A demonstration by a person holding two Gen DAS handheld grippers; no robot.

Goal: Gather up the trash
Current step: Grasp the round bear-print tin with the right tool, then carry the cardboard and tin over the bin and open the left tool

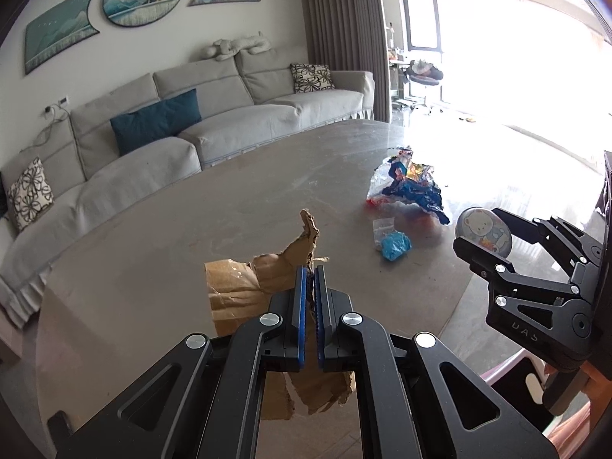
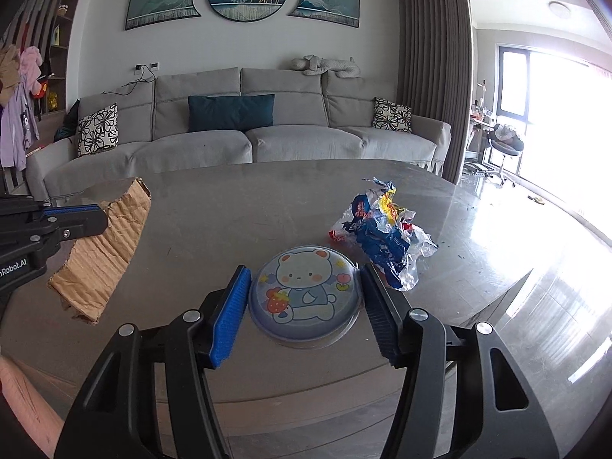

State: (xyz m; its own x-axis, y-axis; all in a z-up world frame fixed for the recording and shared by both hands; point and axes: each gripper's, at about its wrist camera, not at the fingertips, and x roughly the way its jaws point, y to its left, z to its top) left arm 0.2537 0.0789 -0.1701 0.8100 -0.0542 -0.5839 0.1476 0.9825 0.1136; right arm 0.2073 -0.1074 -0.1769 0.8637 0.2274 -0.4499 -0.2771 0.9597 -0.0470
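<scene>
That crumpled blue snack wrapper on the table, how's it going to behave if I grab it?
The snack wrapper looks like thin crinkled film, so it will probably collapse and flop rather than hold shape. It likely weighs almost nothing. Its glossy surface may slip, so pinching a bunched fold seems safer than a flat edge.

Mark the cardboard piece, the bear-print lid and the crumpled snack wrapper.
cardboard piece [image 2: 103,252], right wrist view, its corrugated face
bear-print lid [image 2: 304,290], right wrist view, the printed bear
snack wrapper [image 2: 386,237], right wrist view, its blue middle

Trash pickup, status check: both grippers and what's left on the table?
Left gripper shut on torn cardboard. Right gripper clamps bear-print lid. Snack wrapper, blue wad remain on table. Nothing blocking.
</scene>
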